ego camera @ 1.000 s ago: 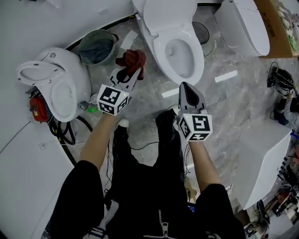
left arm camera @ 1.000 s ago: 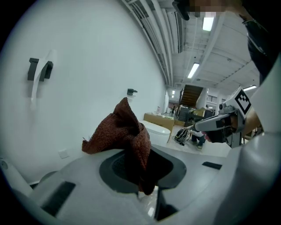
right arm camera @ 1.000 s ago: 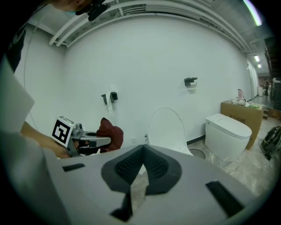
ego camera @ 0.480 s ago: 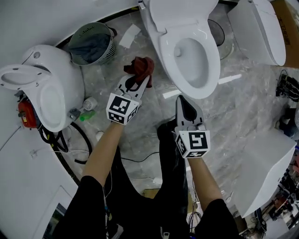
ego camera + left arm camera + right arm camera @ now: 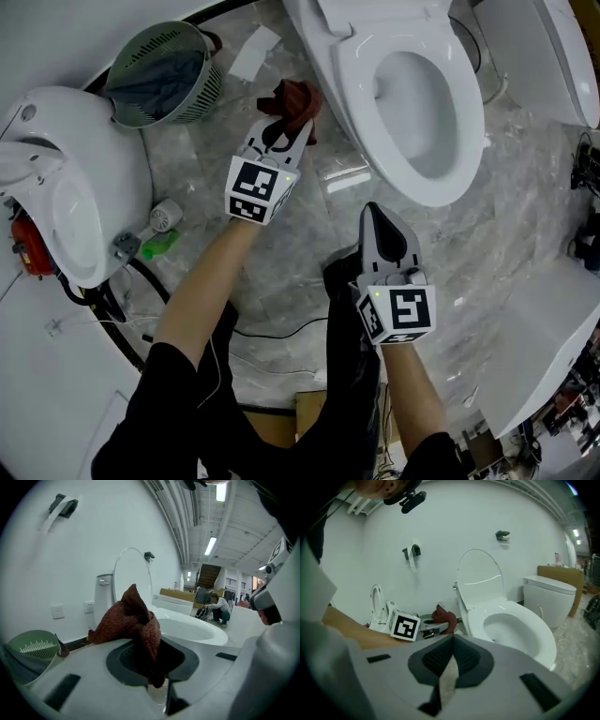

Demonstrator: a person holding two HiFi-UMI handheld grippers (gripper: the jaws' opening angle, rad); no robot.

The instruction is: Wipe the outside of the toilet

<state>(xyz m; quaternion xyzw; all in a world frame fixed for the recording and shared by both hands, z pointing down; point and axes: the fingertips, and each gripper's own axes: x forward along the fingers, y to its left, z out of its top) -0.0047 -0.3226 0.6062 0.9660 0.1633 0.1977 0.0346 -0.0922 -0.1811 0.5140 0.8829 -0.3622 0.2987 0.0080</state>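
Observation:
A white toilet (image 5: 412,112) with its lid raised stands at the top centre of the head view; its bowl (image 5: 520,630) also shows in the right gripper view. My left gripper (image 5: 286,127) is shut on a dark red cloth (image 5: 292,101), held just left of the toilet's bowl, close to its outer side. In the left gripper view the cloth (image 5: 136,620) sticks up bunched from between the jaws, with the toilet seat (image 5: 187,627) behind it. My right gripper (image 5: 380,225) hangs shut and holds nothing, in front of the bowl's rim.
A second white toilet (image 5: 66,178) lies tipped at the left, with a green mesh bin (image 5: 159,75) behind it. A green bottle (image 5: 159,246) and black cables (image 5: 141,281) lie on the marbled floor. Another white fixture (image 5: 544,47) stands at the top right.
The head view has shifted closer to the toilet. My left gripper with the cloth has moved forward along the bowl's left side. The right gripper has stayed shut, trailing behind.

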